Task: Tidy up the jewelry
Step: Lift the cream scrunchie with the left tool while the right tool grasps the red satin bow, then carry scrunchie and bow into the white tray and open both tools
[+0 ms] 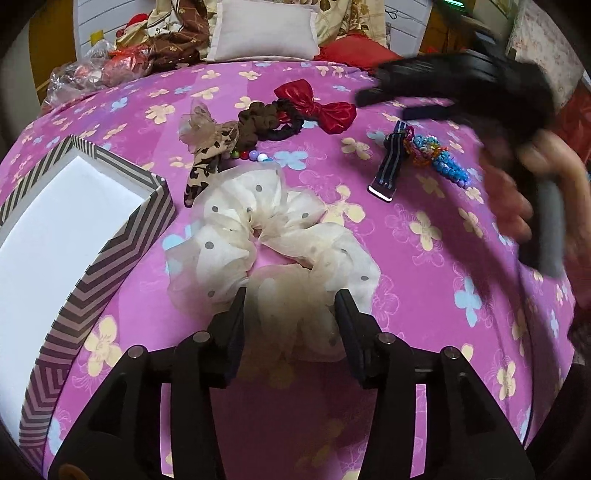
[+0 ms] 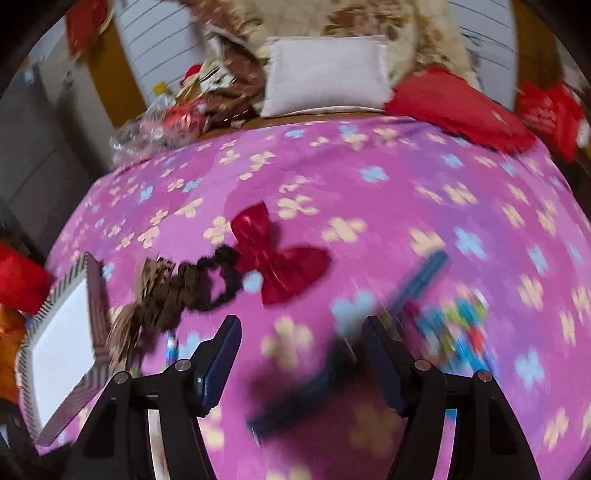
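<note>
While both grippers (image 1: 290, 306) (image 2: 303, 332) gape unladen, bare bedspread (image 1: 424, 295) flanks the scrunchie (image 1: 273, 251).

Pink flowered bedspread (image 1: 424, 295), white pillow (image 1: 264, 31) at the far edge, red cushion (image 2: 458, 107) beside it, crumpled plastic wrap (image 1: 79, 79) far left

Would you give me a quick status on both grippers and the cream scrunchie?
Left gripper open, straddling cream scrunchie on bedspread. Right gripper open, empty. Striped box open. Nothing in the way.
</note>
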Available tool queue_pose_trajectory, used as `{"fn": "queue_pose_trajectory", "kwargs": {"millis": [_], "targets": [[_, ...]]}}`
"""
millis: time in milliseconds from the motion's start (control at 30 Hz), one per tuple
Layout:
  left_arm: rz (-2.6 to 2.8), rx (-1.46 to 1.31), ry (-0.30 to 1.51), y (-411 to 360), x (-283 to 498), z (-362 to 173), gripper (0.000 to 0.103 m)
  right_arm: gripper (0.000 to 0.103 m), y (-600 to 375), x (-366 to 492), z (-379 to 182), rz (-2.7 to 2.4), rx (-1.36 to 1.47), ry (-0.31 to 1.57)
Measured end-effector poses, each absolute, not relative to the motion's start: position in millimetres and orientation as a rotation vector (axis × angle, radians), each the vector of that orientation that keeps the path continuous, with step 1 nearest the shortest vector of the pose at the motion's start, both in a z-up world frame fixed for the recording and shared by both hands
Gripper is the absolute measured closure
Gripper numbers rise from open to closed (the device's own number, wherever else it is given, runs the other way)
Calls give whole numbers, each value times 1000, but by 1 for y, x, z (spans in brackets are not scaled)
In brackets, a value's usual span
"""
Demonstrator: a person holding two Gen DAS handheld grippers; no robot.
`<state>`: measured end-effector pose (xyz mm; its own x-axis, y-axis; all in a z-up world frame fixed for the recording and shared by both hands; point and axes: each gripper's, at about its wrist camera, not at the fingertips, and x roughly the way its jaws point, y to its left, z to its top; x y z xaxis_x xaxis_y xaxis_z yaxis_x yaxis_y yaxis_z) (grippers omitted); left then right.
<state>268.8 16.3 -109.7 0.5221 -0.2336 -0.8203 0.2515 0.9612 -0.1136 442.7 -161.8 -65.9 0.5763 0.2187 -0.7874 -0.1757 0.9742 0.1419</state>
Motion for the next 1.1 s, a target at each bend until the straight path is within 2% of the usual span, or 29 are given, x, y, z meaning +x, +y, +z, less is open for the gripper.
{"fn": "queue_pose_trajectory", "kwargs": {"millis": [233, 300, 333, 400, 500, 600, 867, 1100], "targets": [[-294, 16, 971, 16, 267, -109, 59, 37, -133, 498, -84, 243, -21, 969], [-282, 22, 968, 16, 265, -109, 70, 40, -133, 504, -90, 232, -17, 981], [-279, 27, 968, 16, 265, -108, 72, 46, -134, 505, -92, 234, -9, 987], [-280, 23, 970, 17, 264, -108, 79, 78, -136, 507, -100, 252, 5, 1034], [-286, 8, 980, 18, 264, -106, 84, 95, -140, 502, -100, 261, 31, 1043], [-296, -7, 982, 20, 262, -101, 86, 98, -150, 493, -88, 247, 86, 1028], [-320, -64, 874, 38, 245, -52, 87, 99, -156, 453, -31, 239, 108, 956], [-192, -122, 797, 94, 247, -16, 87, 99, -110, 408, 11, 348, 91, 925]]}}
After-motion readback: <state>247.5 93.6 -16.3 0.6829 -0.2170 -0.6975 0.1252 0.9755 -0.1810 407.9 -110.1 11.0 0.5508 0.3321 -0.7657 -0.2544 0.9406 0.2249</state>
